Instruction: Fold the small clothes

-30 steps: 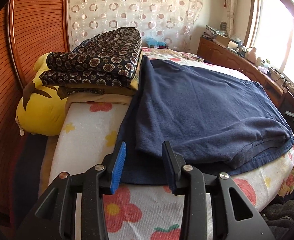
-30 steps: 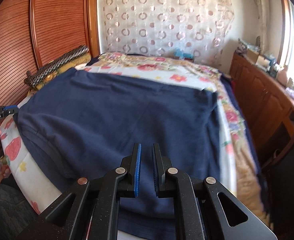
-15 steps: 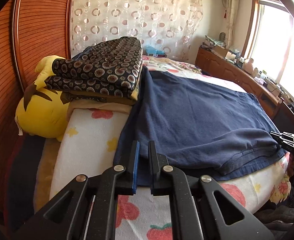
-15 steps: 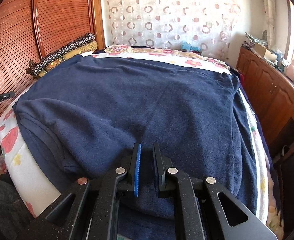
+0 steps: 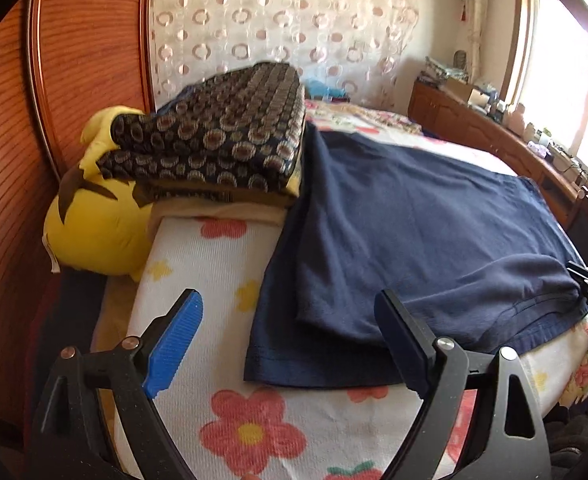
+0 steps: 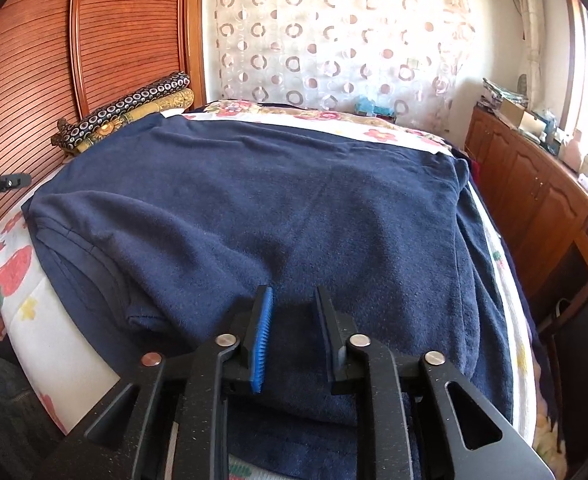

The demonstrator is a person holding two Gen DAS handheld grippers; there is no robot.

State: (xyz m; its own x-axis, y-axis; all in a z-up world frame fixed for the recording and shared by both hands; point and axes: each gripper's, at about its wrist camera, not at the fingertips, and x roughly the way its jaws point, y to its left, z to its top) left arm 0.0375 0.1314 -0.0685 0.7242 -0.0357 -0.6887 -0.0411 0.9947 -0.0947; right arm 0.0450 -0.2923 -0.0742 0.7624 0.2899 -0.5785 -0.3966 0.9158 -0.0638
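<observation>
A navy garment (image 5: 422, 232) lies spread flat across the floral bed cover (image 5: 213, 264), filling the centre and right of the left wrist view and most of the right wrist view. One layer is folded over another, with a hemmed corner at lower centre of the left wrist view.

The left gripper (image 5: 289, 336) occupies the bottom of its frame. Its jaws have just been opening and stand wide apart, straddling the hemmed corner of the garment; the pads do not press on the cloth.

The right gripper (image 6: 291, 316) sits at bottom centre of its frame, over the garment's near edge. Its jaws have just been opening and show a narrow gap; nothing is clamped between them.

A folded patterned blanket (image 5: 217, 136) rests at upper left of the left wrist view, touching the garment's far edge, on top of a yellow plush toy (image 5: 93, 232) against the wooden headboard (image 5: 9, 120).
</observation>
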